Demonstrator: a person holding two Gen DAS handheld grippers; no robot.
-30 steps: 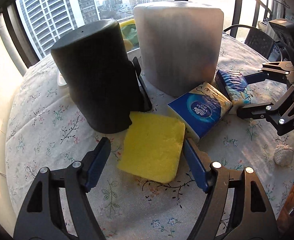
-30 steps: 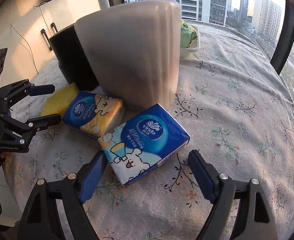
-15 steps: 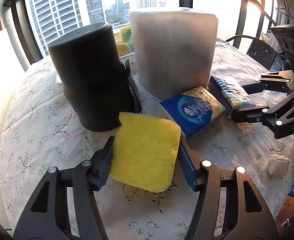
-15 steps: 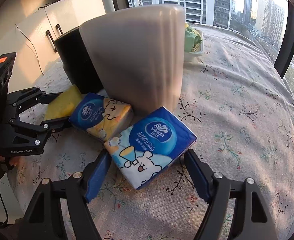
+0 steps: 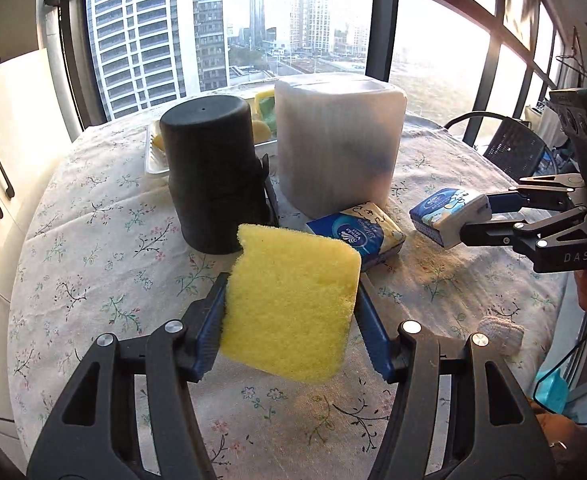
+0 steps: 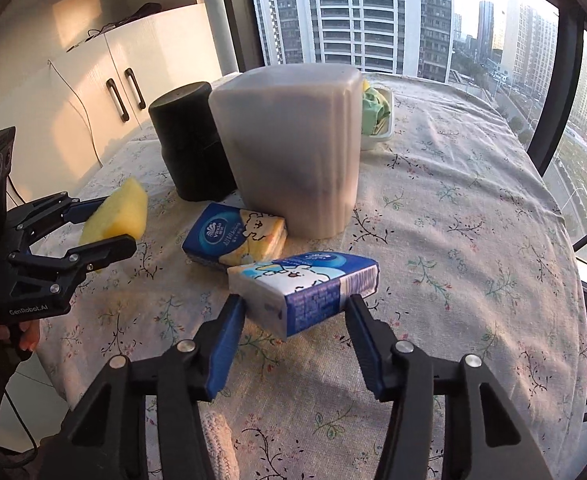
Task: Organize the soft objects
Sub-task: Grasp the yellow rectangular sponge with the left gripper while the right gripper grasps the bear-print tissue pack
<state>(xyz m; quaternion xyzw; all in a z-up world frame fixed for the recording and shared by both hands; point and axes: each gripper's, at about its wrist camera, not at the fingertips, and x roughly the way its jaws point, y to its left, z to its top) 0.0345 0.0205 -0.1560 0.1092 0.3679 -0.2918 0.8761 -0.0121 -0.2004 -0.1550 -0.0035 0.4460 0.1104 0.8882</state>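
Observation:
My left gripper (image 5: pixel 289 316) is shut on a yellow sponge (image 5: pixel 293 304) and holds it tilted above the floral tablecloth; it also shows in the right wrist view (image 6: pixel 117 216). My right gripper (image 6: pixel 295 328) is shut on a blue and white tissue pack (image 6: pixel 305 288), lifted off the table; the pack also shows in the left wrist view (image 5: pixel 449 214). A second tissue pack (image 5: pixel 357 234) with yellow print lies flat on the table (image 6: pixel 453 208) against the grey bin.
A black cylinder bin (image 5: pixel 213 176) and a translucent grey bin (image 5: pixel 337 144) stand upside down mid-table. Behind them a white tray (image 6: pixel 381 132) holds green and yellow soft items. A small knitted white item (image 5: pixel 499 334) lies near the right table edge. A chair (image 5: pixel 513 152) stands beyond.
My left gripper closed on the yellow sponge and lifted it off the table. My right gripper closed on the blue tissue pack and raised it, tilted.

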